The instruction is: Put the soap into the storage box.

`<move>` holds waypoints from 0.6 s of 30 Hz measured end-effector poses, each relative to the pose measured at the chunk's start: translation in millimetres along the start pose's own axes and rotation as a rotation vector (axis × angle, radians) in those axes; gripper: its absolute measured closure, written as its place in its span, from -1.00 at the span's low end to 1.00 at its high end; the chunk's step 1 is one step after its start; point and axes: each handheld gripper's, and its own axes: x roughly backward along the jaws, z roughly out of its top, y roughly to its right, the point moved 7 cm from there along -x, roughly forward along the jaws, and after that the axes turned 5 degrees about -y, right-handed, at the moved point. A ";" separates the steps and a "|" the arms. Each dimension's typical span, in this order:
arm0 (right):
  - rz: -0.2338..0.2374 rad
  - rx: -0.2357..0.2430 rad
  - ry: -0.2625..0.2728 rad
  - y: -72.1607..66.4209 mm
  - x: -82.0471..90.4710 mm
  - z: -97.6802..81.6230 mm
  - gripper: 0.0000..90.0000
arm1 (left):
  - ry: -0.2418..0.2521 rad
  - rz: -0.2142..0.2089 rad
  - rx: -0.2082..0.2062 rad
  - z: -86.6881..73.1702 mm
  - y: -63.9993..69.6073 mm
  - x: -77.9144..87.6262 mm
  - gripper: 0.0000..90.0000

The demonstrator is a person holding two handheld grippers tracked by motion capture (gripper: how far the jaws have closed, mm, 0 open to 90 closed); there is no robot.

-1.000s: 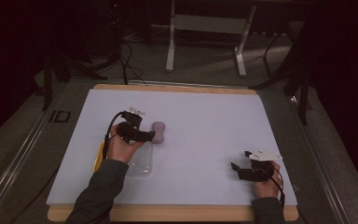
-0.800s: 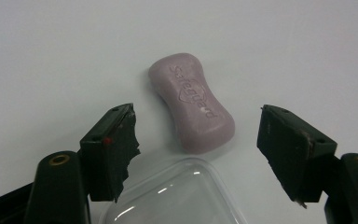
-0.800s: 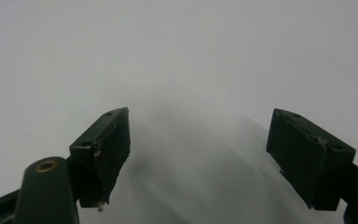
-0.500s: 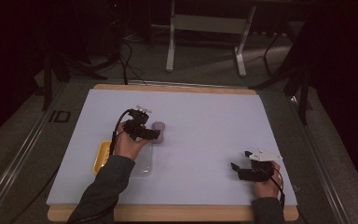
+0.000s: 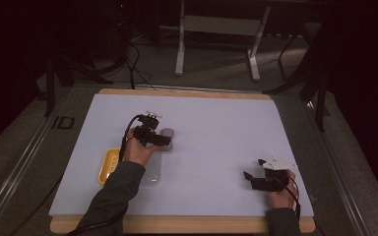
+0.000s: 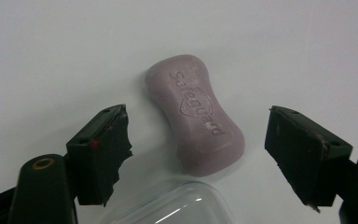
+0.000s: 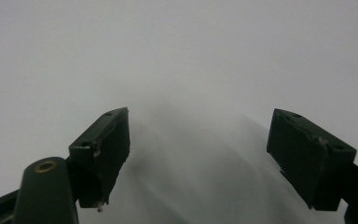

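A purple bar of soap [image 6: 196,114] with embossed lettering lies flat on the white table sheet [image 6: 51,56]. My left gripper [image 6: 196,116] is open. Its jaws have just been opening, and the soap lies between them with neither pad touching it. From above, the left gripper [image 5: 161,139] points right at the soap [image 5: 168,132] left of the table's middle. My right gripper [image 7: 198,116] is open over bare white sheet with nothing between its jaws. It rests near the front right corner [image 5: 256,179].
A clear plastic box [image 5: 150,176] sits just behind the soap on my side, its rim [image 6: 177,205] showing below the left gripper. A yellow tray [image 5: 109,164] lies left of it. The wooden board edge [image 5: 177,223] runs along the front.
The left hand has shifted slightly to the right and its forearm has swung, uncovering more of the yellow tray. The soap stays on the sheet. The right hand has kept still.
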 end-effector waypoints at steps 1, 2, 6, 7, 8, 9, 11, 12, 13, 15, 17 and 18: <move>0.000 0.000 -0.001 -0.1 0.0 0.0 -0.54 | -0.006 0.002 -0.001 0.2 0.3 -1.7 -0.55; 0.000 -0.001 -0.001 -0.2 -0.1 -0.1 -0.53 | -0.011 0.002 -0.003 0.5 0.6 -3.4 -0.55; 0.001 0.001 -0.004 -0.6 -0.5 -0.1 -0.53 | -0.023 0.001 -0.003 2.0 2.9 -9.6 -0.55; 0.000 -0.001 -0.004 -0.7 -0.5 -0.1 -0.53 | -0.026 0.001 -0.004 2.3 3.4 -11.1 -0.55; 0.001 -0.001 -0.005 -0.7 -0.5 -0.1 -0.53 | -0.030 0.000 -0.002 2.7 4.1 -12.5 -0.55; 0.001 -0.001 -0.005 -0.7 -0.5 -0.1 -0.53 | -0.032 -0.001 0.002 3.1 4.8 -13.7 -0.56; 0.001 0.000 -0.004 -0.7 -0.5 -0.1 -0.53 | -0.034 -0.005 0.005 3.2 5.7 -14.6 -0.57; 0.001 0.000 -0.004 -0.9 -0.5 -0.1 -0.53 | -0.031 -0.009 0.011 3.9 7.7 -16.7 -0.57; 0.001 0.002 -0.007 -1.1 -0.6 -0.1 -0.53 | -0.038 -0.008 0.007 3.9 8.2 -17.9 -0.57; 0.001 0.003 -0.007 -1.1 -0.6 -0.2 -0.53 | -0.041 -0.009 0.006 4.4 9.0 -20.4 -0.59; 0.001 0.003 -0.008 -1.2 -0.6 -0.2 -0.53 | -0.049 -0.012 0.012 4.6 9.5 -22.7 -0.61; 0.001 0.004 -0.009 -1.2 -0.7 -0.2 -0.53 | -0.051 -0.015 0.012 4.7 9.6 -23.7 -0.61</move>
